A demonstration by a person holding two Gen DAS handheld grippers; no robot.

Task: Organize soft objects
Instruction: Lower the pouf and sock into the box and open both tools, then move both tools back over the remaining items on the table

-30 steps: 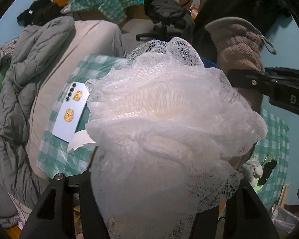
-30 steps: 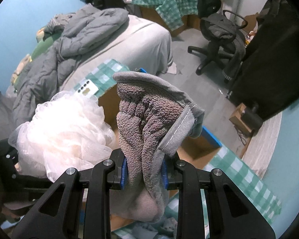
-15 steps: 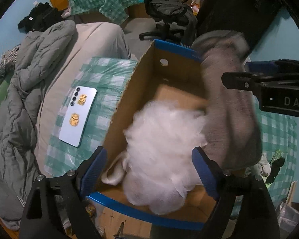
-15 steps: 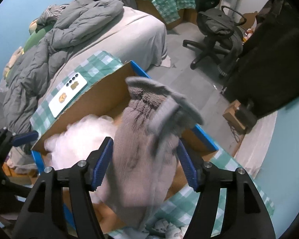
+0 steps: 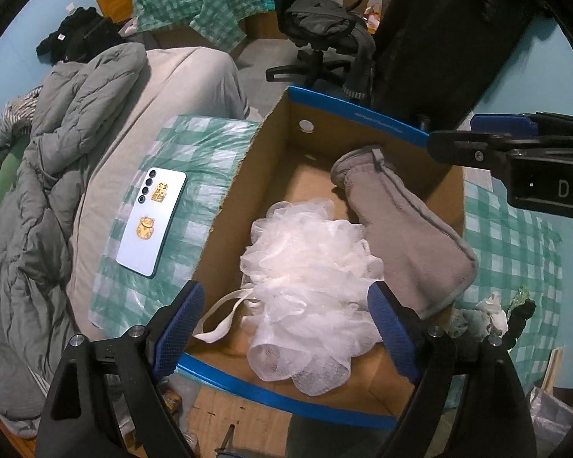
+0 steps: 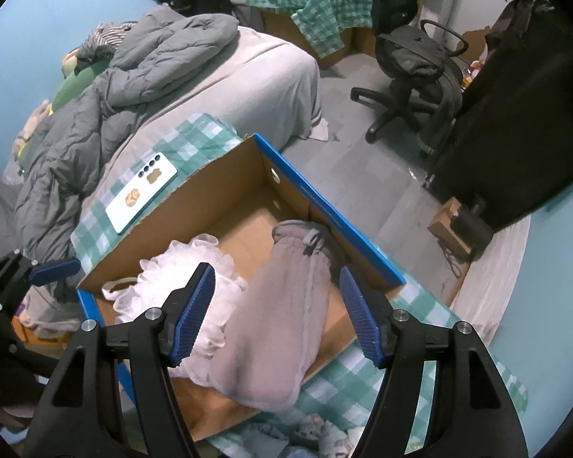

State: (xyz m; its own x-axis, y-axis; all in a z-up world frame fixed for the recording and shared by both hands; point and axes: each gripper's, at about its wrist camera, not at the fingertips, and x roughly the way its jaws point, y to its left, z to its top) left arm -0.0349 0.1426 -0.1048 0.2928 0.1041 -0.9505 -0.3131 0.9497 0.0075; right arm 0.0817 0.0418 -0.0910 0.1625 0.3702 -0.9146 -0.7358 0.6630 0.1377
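Observation:
A white mesh bath pouf lies inside the open cardboard box with blue rims. A grey cloth mitt lies beside it, its end draped over the box's near right wall. My left gripper is open and empty above the box's near rim. My right gripper is open and empty above the mitt and pouf; the box lies below it. The right gripper also shows from the side in the left wrist view.
A phone lies face down on the green checked cloth left of the box. A bed with a grey duvet is to the left. An office chair stands on the floor behind. Small soft items lie right of the box.
Both grippers opened and let go: the pouf and the grey mitt dropped into the box and came to rest. Both grippers have pulled back a little.

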